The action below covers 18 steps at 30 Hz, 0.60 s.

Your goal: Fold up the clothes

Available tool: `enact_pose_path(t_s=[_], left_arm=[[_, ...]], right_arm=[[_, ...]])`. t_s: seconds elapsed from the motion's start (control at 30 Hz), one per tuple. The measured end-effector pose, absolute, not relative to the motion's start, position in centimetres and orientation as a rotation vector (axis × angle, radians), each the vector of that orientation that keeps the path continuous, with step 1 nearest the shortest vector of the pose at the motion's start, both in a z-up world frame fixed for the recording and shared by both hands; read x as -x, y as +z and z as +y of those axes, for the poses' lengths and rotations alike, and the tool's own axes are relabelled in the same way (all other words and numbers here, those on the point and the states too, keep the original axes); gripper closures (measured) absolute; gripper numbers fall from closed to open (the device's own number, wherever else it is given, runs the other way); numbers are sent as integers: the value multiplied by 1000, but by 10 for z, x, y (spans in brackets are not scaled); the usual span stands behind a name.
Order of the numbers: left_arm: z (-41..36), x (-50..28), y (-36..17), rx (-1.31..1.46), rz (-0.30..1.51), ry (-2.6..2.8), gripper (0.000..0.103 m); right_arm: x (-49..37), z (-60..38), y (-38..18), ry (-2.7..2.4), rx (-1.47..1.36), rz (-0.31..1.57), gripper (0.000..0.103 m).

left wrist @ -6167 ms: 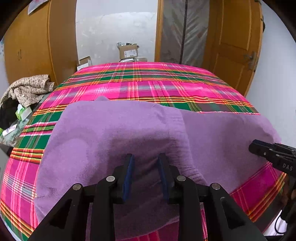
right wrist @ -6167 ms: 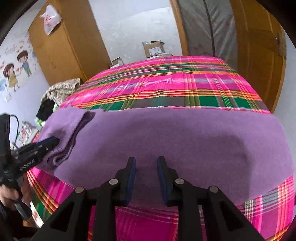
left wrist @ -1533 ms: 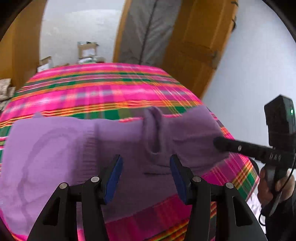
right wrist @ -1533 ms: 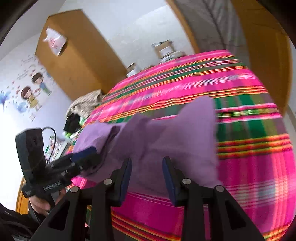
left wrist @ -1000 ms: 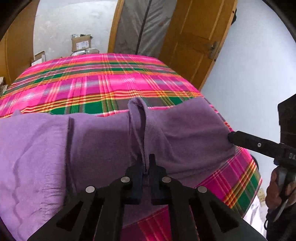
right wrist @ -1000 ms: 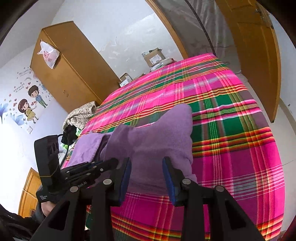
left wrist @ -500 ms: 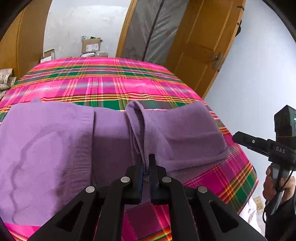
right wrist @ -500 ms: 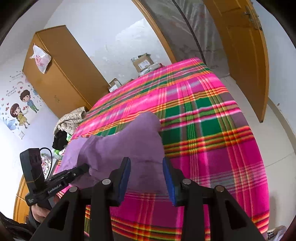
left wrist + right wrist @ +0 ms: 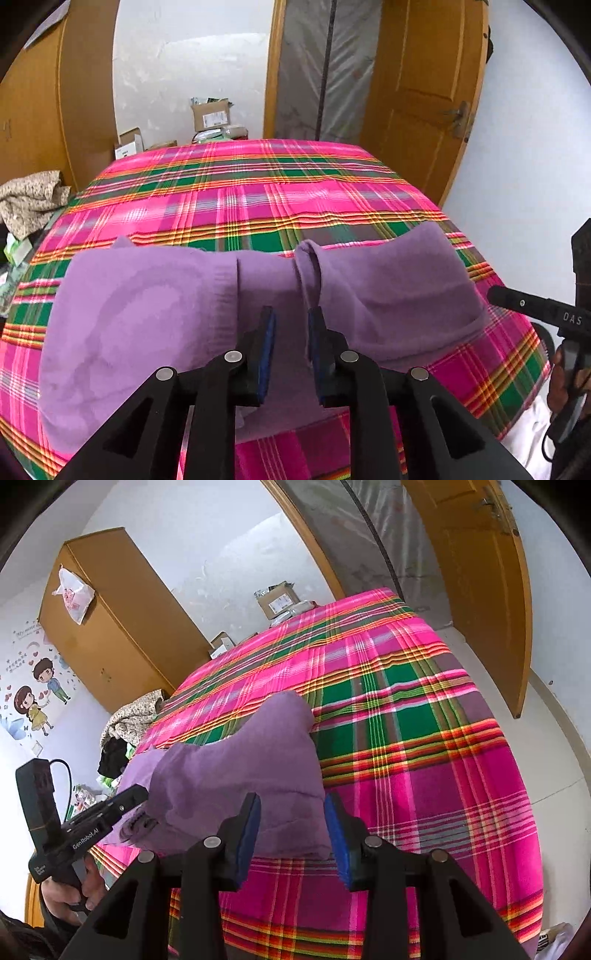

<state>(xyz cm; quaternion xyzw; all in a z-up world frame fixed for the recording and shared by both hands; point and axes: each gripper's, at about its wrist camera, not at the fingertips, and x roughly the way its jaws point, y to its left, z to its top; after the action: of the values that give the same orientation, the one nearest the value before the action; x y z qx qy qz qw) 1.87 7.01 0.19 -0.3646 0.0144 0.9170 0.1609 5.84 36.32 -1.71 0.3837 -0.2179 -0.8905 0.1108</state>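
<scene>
Pink, green and orange plaid bedding (image 9: pixel 258 199) fills the left wrist view, with wooden doors (image 9: pixel 421 92) and cardboard boxes (image 9: pixel 210 114) beyond. A purple sweater (image 9: pixel 147 314) lies across the near edge, its right side folded over into a raised flap. The left gripper (image 9: pixel 290 328) hovers just above the garment with its blue-padded jaws apart, holding nothing. The right gripper (image 9: pixel 532 306) shows at the right edge, clear of the cloth.

From the right wrist, the same bedding (image 9: pixel 424 738) tilts away toward a wooden wardrobe (image 9: pixel 110 627) and cartoon wall stickers (image 9: pixel 33 694). The right gripper (image 9: pixel 291 816) is spread wide, its jaws flanking the sweater's (image 9: pixel 240 775) folded end without touching it. The left gripper (image 9: pixel 122 801) sits at the garment's far side.
</scene>
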Motion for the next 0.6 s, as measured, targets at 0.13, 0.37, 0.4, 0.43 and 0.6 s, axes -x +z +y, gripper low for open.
enact_pose_path(t_s=[0.13, 0.37, 0.4, 0.43, 0.6], left_arm=[[77, -12, 4, 1049, 69, 2631, 84], [80, -1, -1, 1085, 84, 2630, 84], [81, 1, -2, 1089, 86, 2628, 84], [82, 3, -3, 1092, 87, 2627, 84], [90, 11, -1, 1093, 94, 2620, 83]], right_arm=[[-57, 364, -23, -2605, -1153, -661, 66], [-53, 364, -32, -2577, -1192, -694, 66], [-52, 364, -33, -2570, -1195, -697, 66], [-52, 364, -34, -2565, -1198, -699, 66], [-50, 364, -39, -2530, -1206, -705, 66]])
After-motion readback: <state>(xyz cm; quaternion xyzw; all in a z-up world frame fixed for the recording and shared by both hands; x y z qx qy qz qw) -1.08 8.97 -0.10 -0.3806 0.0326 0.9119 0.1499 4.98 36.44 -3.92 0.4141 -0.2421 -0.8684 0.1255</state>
